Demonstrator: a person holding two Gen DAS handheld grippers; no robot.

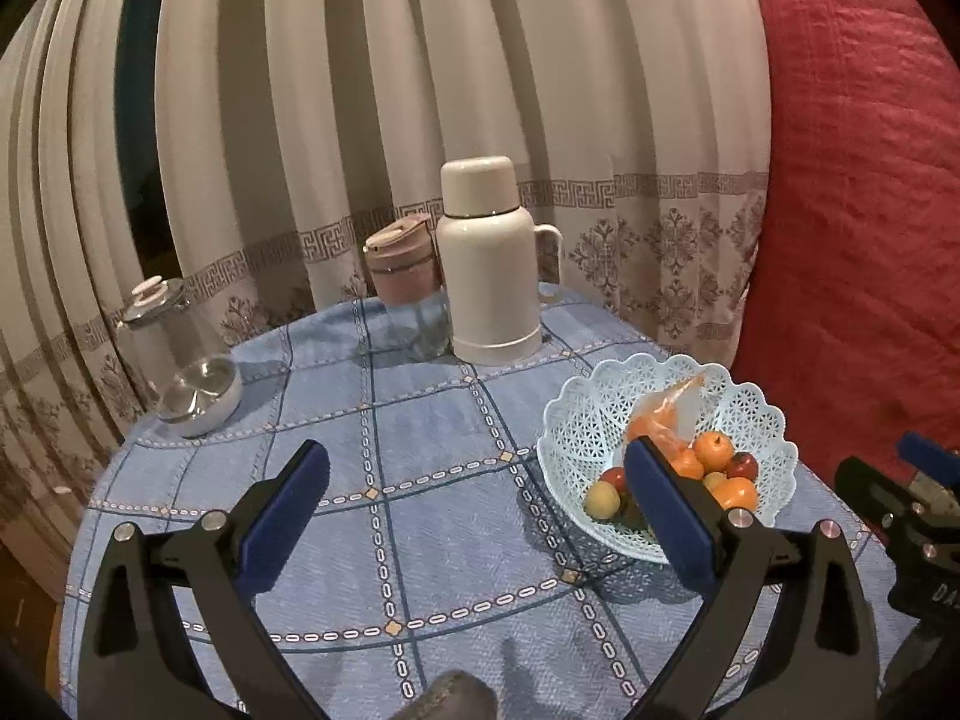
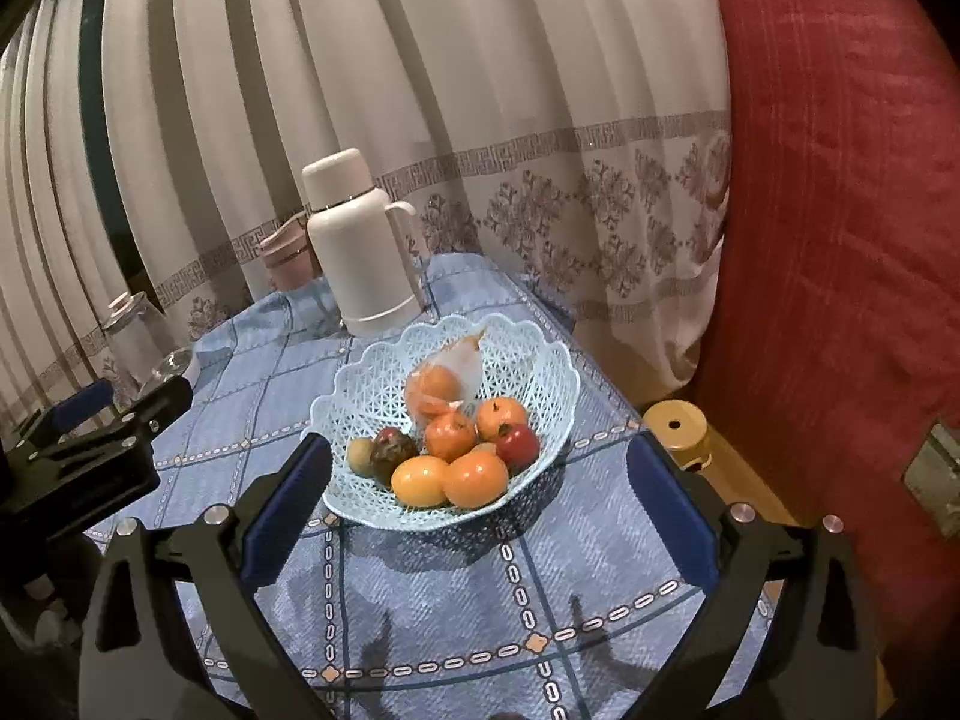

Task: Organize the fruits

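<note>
My left gripper [image 1: 477, 483] and my right gripper [image 2: 480, 480] both stand with their blue-padded jaws spread wide and nothing between them, raised above the round table's blue checked cloth [image 2: 420, 588]. The pale blue openwork plastic basket [image 2: 534, 360] rests on that cloth near its right edge, holding the orange, red, yellow and dark fruits [image 2: 474, 477] and a clear plastic bag [image 2: 462, 366] of orange fruit. Behind it stands a white vacuum flask [image 2: 354, 240], beside a pink lidded cup [image 1: 399, 258].
</note>
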